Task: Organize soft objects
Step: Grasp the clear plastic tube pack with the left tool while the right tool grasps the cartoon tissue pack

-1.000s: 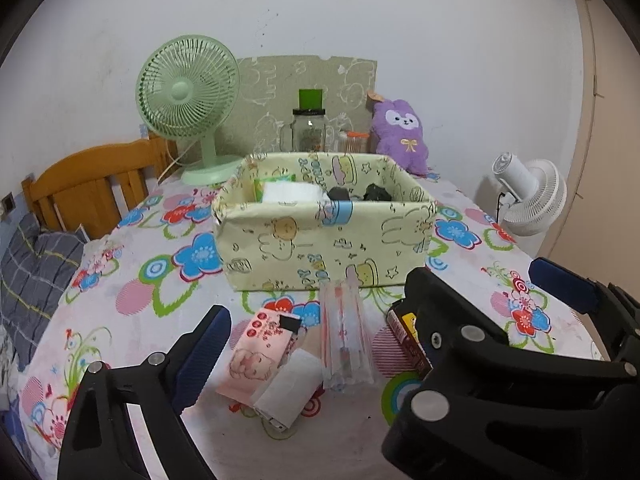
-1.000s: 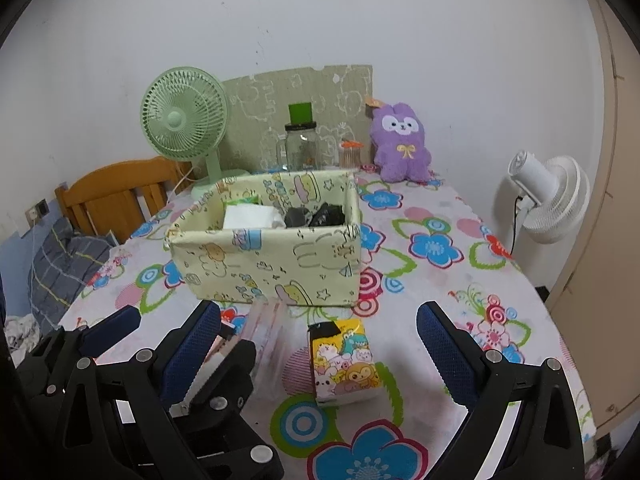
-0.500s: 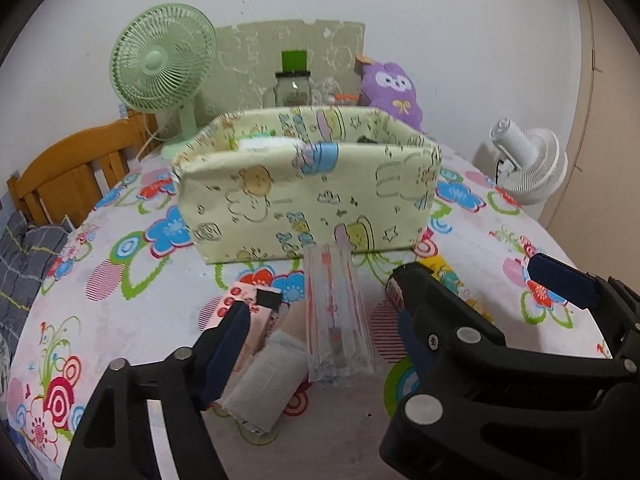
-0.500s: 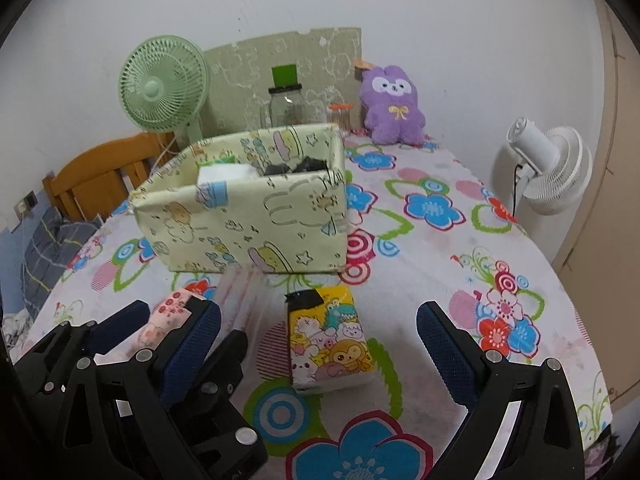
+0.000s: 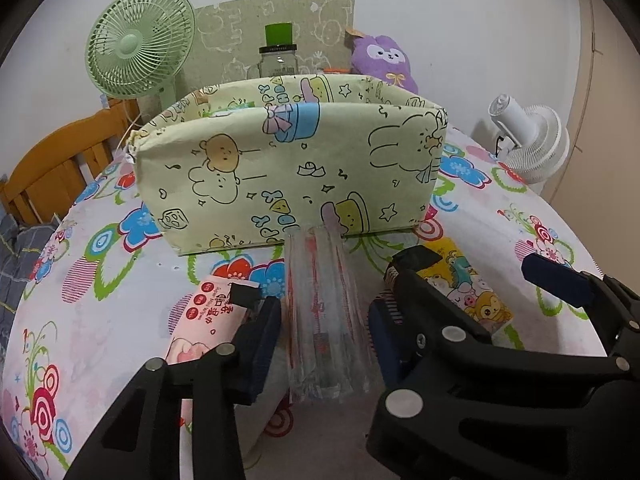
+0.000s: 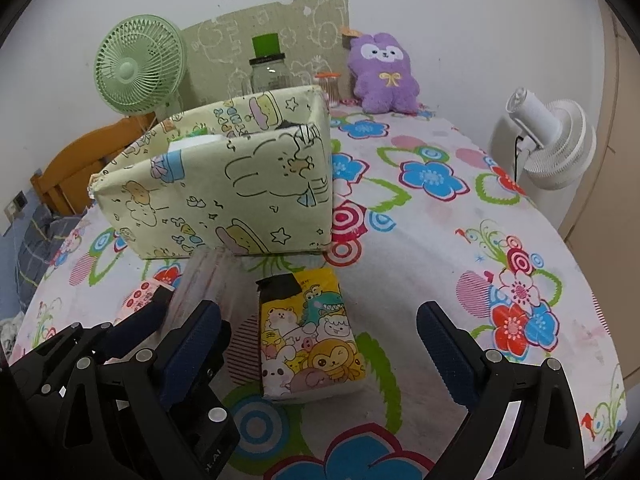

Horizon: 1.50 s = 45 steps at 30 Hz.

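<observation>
A clear plastic packet lies on the flowered tablecloth before the pale green cartoon storage box. My left gripper is open with a finger on each side of the packet, low over the table. A pink wet-wipes pack lies just left of it. A yellow cartoon tissue pack lies between the fingers of my open right gripper; it also shows in the left wrist view. The box holds a white pack and dark items.
A green fan, a glass jar and a purple plush stand behind the box. A white fan is off the table's right edge. A wooden chair is at the left.
Both grippers have moved forward and down toward the table. The left fingers now straddle the clear packet and have narrowed; the right fingers now flank the yellow tissue pack.
</observation>
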Each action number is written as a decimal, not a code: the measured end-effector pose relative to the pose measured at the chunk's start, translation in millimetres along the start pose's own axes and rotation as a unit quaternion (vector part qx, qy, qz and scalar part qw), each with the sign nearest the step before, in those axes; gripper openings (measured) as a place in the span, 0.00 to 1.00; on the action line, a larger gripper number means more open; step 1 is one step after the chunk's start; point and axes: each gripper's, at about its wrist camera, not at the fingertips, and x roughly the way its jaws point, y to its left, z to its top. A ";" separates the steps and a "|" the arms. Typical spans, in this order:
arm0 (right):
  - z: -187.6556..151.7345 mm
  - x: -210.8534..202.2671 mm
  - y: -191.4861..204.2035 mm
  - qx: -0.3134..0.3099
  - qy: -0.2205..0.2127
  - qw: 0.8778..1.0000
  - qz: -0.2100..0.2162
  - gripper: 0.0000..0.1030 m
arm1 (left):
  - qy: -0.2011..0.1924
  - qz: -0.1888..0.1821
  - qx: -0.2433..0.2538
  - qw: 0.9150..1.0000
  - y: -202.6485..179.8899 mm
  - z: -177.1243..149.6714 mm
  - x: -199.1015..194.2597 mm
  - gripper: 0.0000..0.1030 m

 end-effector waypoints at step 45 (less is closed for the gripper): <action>1.7 -13.9 -2.3 0.022 -0.006 1.000 0.004 0.46 | -0.030 -0.002 0.001 1.000 -7.9 0.7 -23.7 0.24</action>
